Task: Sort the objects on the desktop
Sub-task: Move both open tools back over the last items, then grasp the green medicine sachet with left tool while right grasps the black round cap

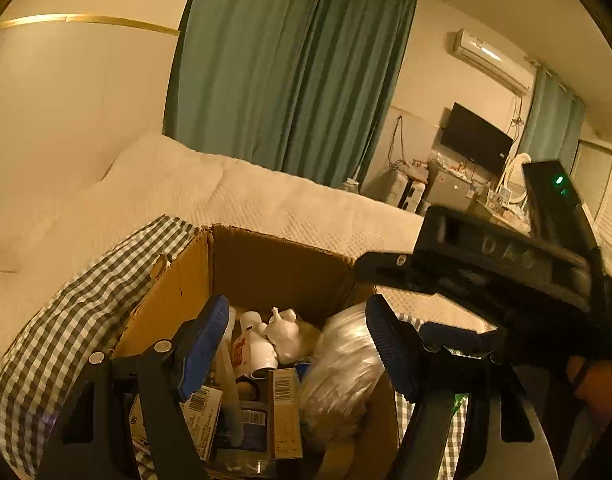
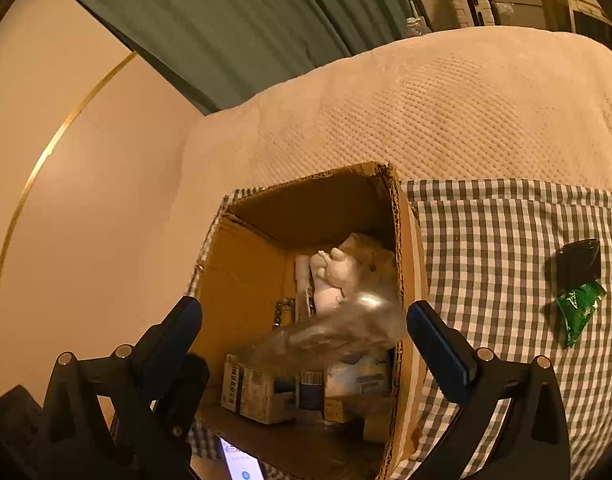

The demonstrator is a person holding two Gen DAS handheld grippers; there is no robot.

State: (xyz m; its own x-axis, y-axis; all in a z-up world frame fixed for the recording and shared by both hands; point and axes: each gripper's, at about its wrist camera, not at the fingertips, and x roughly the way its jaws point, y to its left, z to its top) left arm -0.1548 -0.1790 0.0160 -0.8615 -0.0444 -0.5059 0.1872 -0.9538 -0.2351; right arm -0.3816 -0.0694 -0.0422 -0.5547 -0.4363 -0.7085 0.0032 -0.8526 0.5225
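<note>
While both grippers gape empty | one cardboard box [image 2: 242, 280] | one green packet [image 2: 577, 308]

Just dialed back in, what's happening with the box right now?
Both grippers hang open over the cardboard box, holding nothing. The left gripper and right gripper face its open top. Already inside are a white figurine, a clear plastic bag and small barcoded cartons. Outside, on the checkered cloth to the right, a green packet and a dark object lie unsorted.
</note>
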